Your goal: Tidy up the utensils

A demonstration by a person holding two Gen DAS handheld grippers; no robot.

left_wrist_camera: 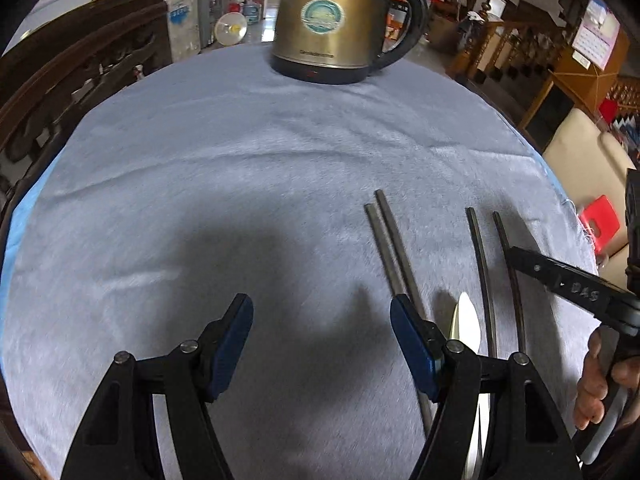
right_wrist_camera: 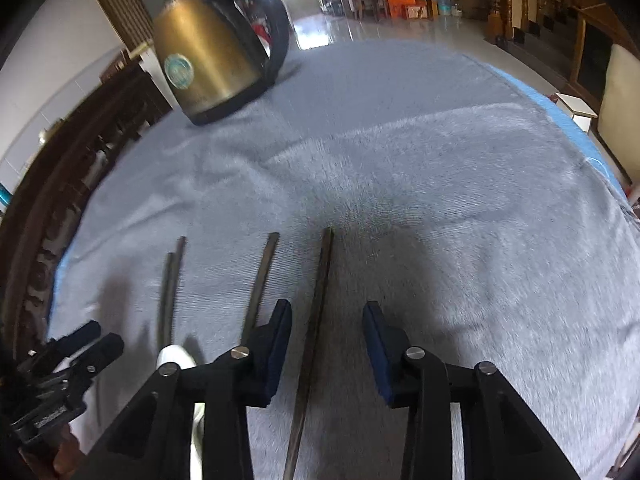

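On the grey-blue cloth [left_wrist_camera: 200, 160] lie two grey metal chopsticks [left_wrist_camera: 390, 248], two dark chopsticks [left_wrist_camera: 484, 264] and a white spoon [left_wrist_camera: 464, 320]. My left gripper [left_wrist_camera: 322, 312] hovers open over bare cloth, and its right finger covers the near ends of the grey pair. In the right wrist view, one dark chopstick [right_wrist_camera: 318, 320] runs between the fingers of my right gripper [right_wrist_camera: 327, 312]. Neither pad touches it. The other dark chopstick [right_wrist_camera: 262, 276] lies just outside the left finger. Further left are the grey pair [right_wrist_camera: 172, 280] and the spoon [right_wrist_camera: 172, 354].
A brass-coloured electric kettle [left_wrist_camera: 328, 20] with a black handle stands at the far edge of the cloth, also seen as the kettle [right_wrist_camera: 200, 68]. Dark carved wood borders the table's left side [left_wrist_camera: 60, 100]. The left gripper [right_wrist_camera: 102, 338] shows at lower left. A hand [left_wrist_camera: 596, 380] is at the right.
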